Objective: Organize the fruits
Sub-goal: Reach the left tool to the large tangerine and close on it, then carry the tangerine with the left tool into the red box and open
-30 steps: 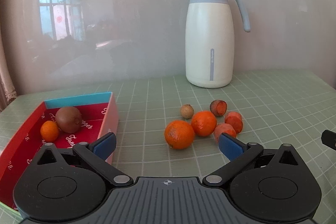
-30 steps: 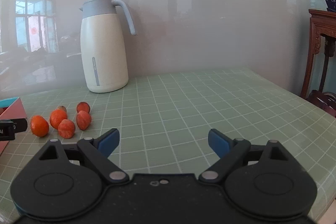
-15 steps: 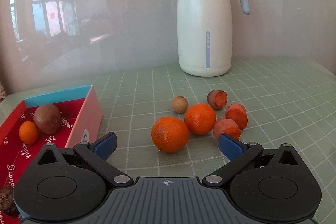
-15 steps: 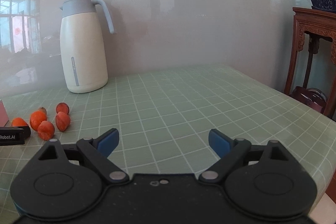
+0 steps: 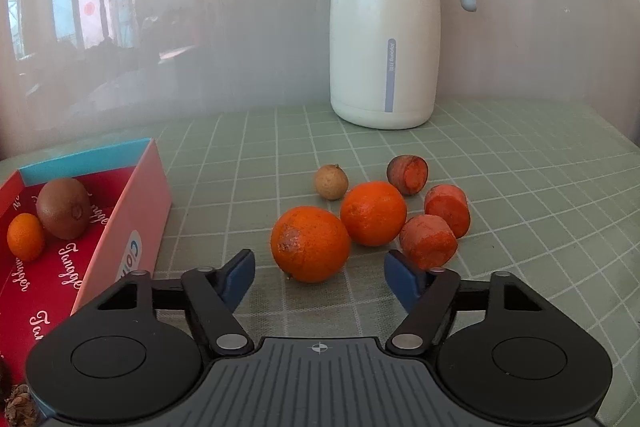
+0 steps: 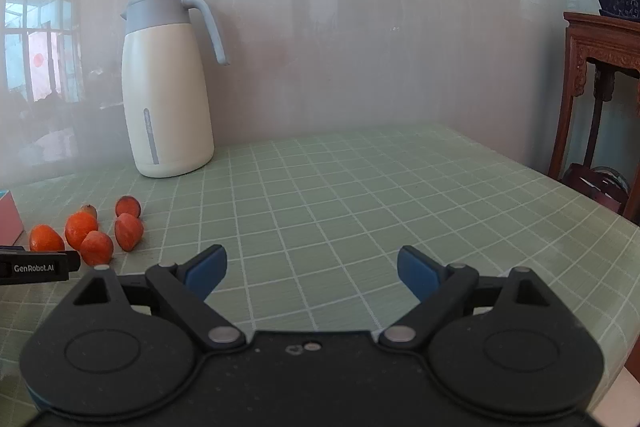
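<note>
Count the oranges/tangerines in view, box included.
3. One tangerine in the red box beside the kiwi; nearest orange on the table ahead of the left gripper's closing jaws; second orange just behind it. Box only partly in view, so more may be hidden.

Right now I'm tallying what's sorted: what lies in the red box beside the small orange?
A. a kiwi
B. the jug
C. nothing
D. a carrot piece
A: the kiwi sits in the red box next to the small orange; the carrot pieces and jug are out on the table.
</note>
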Action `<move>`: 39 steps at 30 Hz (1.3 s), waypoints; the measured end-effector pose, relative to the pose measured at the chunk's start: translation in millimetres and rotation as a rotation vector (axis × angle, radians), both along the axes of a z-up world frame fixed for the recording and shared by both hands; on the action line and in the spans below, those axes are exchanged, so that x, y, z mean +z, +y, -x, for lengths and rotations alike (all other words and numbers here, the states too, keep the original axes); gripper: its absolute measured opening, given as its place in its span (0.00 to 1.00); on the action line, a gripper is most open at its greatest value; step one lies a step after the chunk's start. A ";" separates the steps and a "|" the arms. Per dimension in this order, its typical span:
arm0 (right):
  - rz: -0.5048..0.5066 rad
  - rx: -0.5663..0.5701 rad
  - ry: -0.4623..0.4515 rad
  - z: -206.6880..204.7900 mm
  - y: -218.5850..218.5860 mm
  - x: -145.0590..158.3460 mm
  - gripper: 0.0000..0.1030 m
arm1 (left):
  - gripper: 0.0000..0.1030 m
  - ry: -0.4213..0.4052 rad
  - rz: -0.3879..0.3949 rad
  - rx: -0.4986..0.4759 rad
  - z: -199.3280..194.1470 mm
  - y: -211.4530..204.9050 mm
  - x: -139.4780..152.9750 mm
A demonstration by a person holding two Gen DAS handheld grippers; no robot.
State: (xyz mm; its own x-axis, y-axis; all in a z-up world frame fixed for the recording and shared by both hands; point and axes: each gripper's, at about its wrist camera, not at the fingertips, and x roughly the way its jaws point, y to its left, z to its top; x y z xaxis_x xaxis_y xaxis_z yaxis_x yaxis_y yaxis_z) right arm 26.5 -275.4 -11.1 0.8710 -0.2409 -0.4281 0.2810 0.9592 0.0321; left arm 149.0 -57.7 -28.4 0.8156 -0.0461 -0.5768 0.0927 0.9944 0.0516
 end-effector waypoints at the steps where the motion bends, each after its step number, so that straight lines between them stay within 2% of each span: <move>1: -0.003 0.002 0.000 0.5 -0.4 0.1 0.90 | 0.64 0.002 0.003 0.004 -0.6 0.9 -0.1; 9: -0.001 0.003 0.003 0.5 -0.7 0.7 0.90 | 0.63 0.009 0.027 0.022 -7.0 5.8 -0.6; 12: 0.001 0.002 0.003 -0.2 -0.3 0.7 0.90 | 0.42 0.017 0.037 0.016 -8.9 6.5 -1.4; 13: 0.000 0.002 0.003 -0.7 -0.1 0.5 0.90 | 0.42 0.020 0.043 0.019 -9.2 7.5 -1.6; 24: -0.002 0.010 0.007 -1.4 1.0 0.2 0.90 | 0.41 -0.009 0.056 0.024 -0.9 9.3 1.9; 32: 0.004 0.025 0.003 -0.3 4.3 0.9 0.90 | 0.41 -0.102 0.049 0.017 22.7 14.2 20.0; 39: 0.017 0.041 0.003 -0.9 9.0 0.7 0.90 | 0.41 -0.169 0.070 0.059 39.6 33.3 42.1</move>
